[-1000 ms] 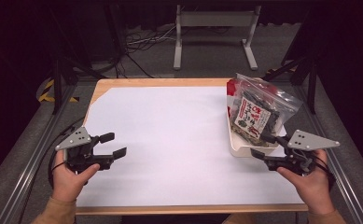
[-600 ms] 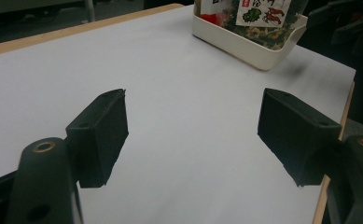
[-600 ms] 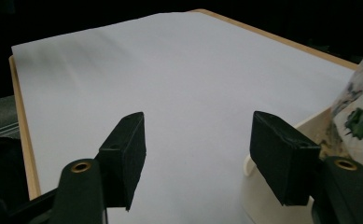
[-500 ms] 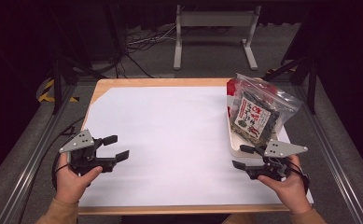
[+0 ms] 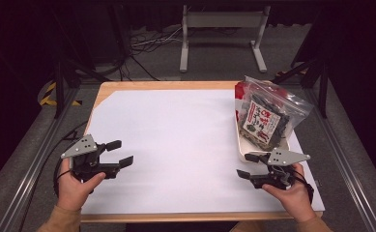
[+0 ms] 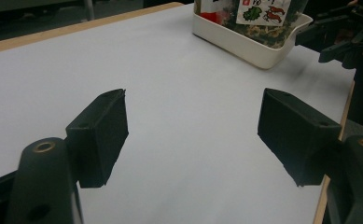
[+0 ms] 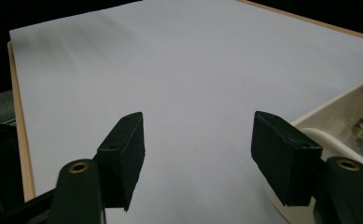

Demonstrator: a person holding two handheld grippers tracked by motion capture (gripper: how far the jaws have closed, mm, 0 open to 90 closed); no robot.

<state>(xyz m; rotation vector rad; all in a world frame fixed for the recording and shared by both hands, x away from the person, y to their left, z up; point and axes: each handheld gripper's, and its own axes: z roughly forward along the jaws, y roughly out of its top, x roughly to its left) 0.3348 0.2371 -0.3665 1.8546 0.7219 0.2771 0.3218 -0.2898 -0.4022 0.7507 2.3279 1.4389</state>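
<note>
Now both tools stand spread and empty: left gripper (image 5: 119, 153) at lower left, right gripper (image 5: 249, 165) at lower right, just beside the white tray (image 5: 243, 151) holding a snack bag (image 5: 265, 116).

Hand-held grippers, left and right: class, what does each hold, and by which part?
Nothing. The left hand-held gripper and the right hand-held gripper both stand open over the white sheet.
</note>
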